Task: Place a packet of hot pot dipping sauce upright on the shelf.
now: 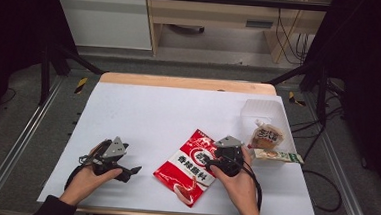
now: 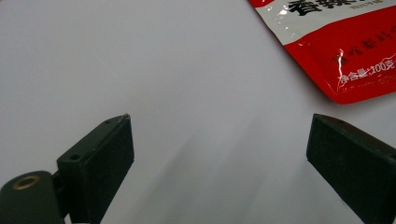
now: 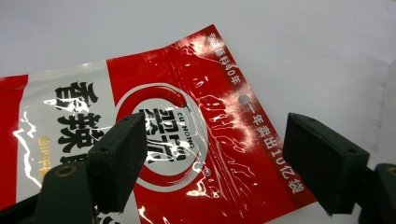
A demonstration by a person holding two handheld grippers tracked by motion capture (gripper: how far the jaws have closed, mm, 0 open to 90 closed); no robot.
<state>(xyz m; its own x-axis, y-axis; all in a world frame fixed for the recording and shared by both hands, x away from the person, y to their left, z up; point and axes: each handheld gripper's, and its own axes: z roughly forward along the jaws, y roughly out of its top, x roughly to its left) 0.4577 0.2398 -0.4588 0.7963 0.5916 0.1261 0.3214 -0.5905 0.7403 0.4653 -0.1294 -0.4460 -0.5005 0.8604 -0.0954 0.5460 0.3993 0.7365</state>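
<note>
Right gripper view: pouch (image 3: 187,140) beneath hand-held gripper (image 3: 210,154).

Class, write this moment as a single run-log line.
left gripper: open, over bare table | right gripper: open, above red sachet | sachet: flat, ungrasped | clear tub: holds one packet

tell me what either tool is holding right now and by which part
Nothing is held. The right tool hovers open over the top end of the flat red and white foil sachet; the left tool is open over the bare white table.
</note>
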